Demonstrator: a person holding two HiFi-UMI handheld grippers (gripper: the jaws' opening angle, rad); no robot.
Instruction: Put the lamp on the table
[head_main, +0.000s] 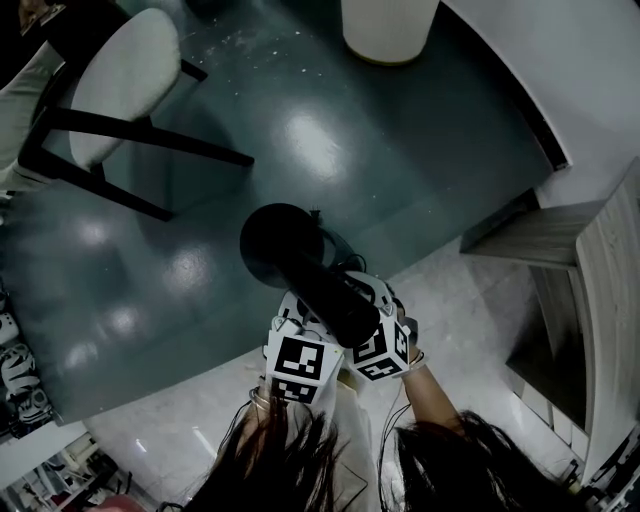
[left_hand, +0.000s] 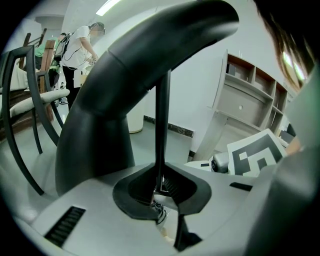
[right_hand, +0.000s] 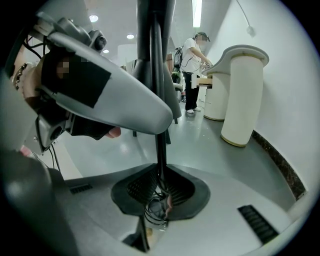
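You hold a black metal lamp with a round shade (head_main: 300, 270) off the ground in both hand-held grippers, close in front of your body. The left gripper (left_hand: 159, 192) is clamped on the lamp's thin black stem (left_hand: 162, 125), which runs down between its dark pads. The right gripper (right_hand: 161, 195) is closed on the same stem just beside it, with a loop of thin cord (right_hand: 156, 209) bunched at its jaws. The two square-marker cubes (head_main: 297, 368) sit side by side, almost touching, under the lamp's thick black body. The shade points away from you, above the curved edge where the pale glossy tile (head_main: 470, 300) meets the dark reflective floor (head_main: 300, 140). Farther out on the dark floor, toward its left edge, stands a white-cushioned chair with a black frame (head_main: 120, 85). A white cylindrical column (head_main: 388, 28) rises at the far edge. A pale wooden shelf unit (left_hand: 250, 95) stands against the wall to your right, and a person in a white top (right_hand: 192, 65) stands in the background.
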